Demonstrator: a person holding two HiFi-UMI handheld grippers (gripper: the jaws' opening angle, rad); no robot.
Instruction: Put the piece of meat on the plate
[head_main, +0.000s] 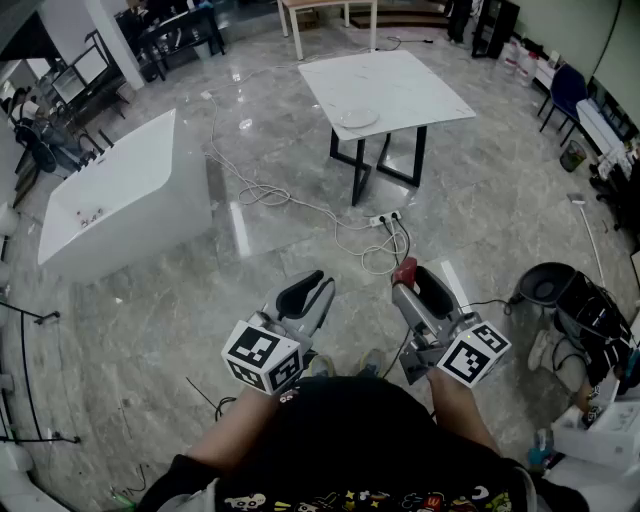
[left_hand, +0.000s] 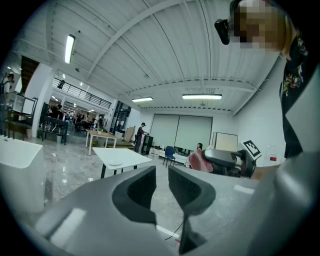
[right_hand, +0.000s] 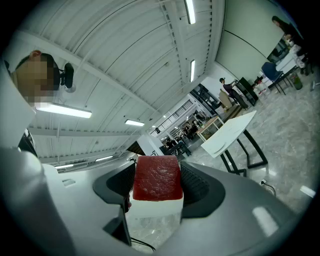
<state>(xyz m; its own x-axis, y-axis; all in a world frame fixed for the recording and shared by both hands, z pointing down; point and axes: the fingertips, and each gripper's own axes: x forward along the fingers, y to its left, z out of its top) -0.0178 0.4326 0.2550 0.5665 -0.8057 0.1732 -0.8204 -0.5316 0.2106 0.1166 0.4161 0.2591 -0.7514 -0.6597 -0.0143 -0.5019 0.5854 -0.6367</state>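
The piece of meat (right_hand: 156, 179), a red slab with a white underside, is clamped between the jaws of my right gripper (right_hand: 156, 184). In the head view this gripper (head_main: 405, 275) is held at waist height over the floor, with the meat (head_main: 404, 270) at its tip. The white plate (head_main: 357, 117) lies on a white table (head_main: 400, 75) several steps ahead. My left gripper (head_main: 318, 288) is held beside the right one. Its jaws (left_hand: 162, 187) stand a narrow gap apart and hold nothing. The left gripper view also shows the plate (left_hand: 115, 162) far off.
A large white tub-like unit (head_main: 120, 195) stands at the left. Cables and a power strip (head_main: 385, 218) trail across the grey marble floor between me and the table. A black bin (head_main: 548, 283) and clutter sit at the right. People and desks are far back.
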